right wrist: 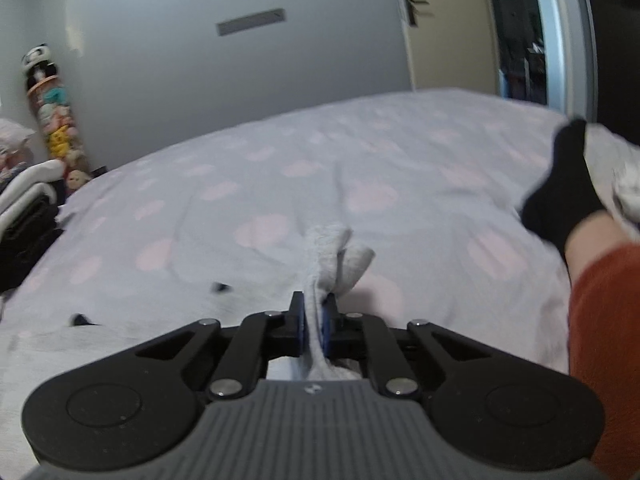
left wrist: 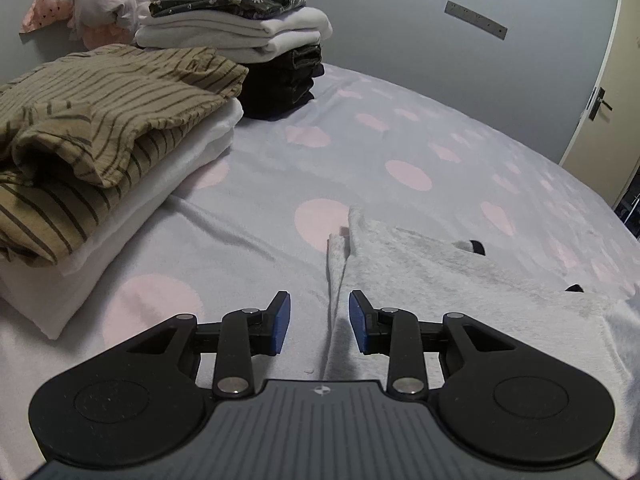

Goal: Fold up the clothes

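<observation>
pinching a bunched edge of the grey garment (right wrist: pixel 340 256), the right claw (right wrist: pixel 314 320) has its pads pressed together on the cloth, near the middle of the bed (right wrist: pixel 240 152). the left claw (left wrist: pixel 319 320) is spread, holding nothing, low over the garment's left edge (left wrist: pixel 460 280), which lies flat on the near right of the bed. folded stacks sit at the far left: a striped shirt (left wrist: pixel 100 120) on white cloth, and a taller pile (left wrist: pixel 240 28) beyond. a person's leg in a black sock (right wrist: pixel 564 184) rests at the right. risk: the right grip holds only a narrow bunch, so a pull could slip it free or skew the fold. the spread left claw may catch the bed cover as well.
</observation>
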`<control>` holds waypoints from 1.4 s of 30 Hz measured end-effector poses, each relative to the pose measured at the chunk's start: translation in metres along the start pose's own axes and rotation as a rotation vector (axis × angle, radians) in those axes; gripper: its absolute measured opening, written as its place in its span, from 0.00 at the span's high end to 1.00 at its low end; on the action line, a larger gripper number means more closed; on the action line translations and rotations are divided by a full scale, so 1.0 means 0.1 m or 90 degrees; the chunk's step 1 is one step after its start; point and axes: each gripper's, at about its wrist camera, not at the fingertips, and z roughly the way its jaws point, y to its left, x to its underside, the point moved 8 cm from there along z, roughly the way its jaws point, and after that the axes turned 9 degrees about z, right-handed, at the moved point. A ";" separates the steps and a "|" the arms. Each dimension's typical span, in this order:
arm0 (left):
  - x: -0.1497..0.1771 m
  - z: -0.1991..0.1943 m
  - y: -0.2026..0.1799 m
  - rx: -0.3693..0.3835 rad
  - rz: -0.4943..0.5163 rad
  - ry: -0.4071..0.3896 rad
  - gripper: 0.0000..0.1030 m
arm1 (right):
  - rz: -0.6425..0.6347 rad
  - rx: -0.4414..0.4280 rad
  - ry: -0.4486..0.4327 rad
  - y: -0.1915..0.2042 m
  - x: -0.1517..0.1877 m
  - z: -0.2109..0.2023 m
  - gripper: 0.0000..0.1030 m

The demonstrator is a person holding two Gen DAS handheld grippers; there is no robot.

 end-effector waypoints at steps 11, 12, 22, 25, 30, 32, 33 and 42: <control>-0.06 -0.19 0.22 0.023 -0.064 -0.017 0.63 | -0.021 -0.109 0.017 1.43 0.08 -0.23 0.91; -0.07 -0.20 0.24 0.024 -0.069 -0.018 0.63 | -0.022 -0.117 0.026 1.55 0.12 -0.22 0.91; -0.13 -0.27 0.44 0.034 -0.107 -0.023 0.63 | -0.078 -0.191 0.108 2.68 0.75 -0.10 0.91; -0.13 -0.26 0.46 0.029 -0.103 -0.022 0.64 | -0.100 -0.203 0.144 2.85 1.00 -0.04 0.91; -0.14 -0.25 0.48 0.022 -0.097 -0.020 0.64 | -0.133 -0.199 0.193 2.95 1.37 0.08 0.91; -0.14 -0.26 0.48 0.019 -0.093 -0.020 0.64 | -0.140 -0.199 0.214 2.97 1.46 0.14 0.90; -0.15 -0.27 0.48 0.018 -0.091 -0.021 0.64 | -0.145 -0.201 0.219 2.98 1.48 0.15 0.89; -0.08 -0.53 0.48 0.050 -0.089 -0.031 0.64 | -0.152 -0.266 0.207 2.86 1.14 -0.43 0.71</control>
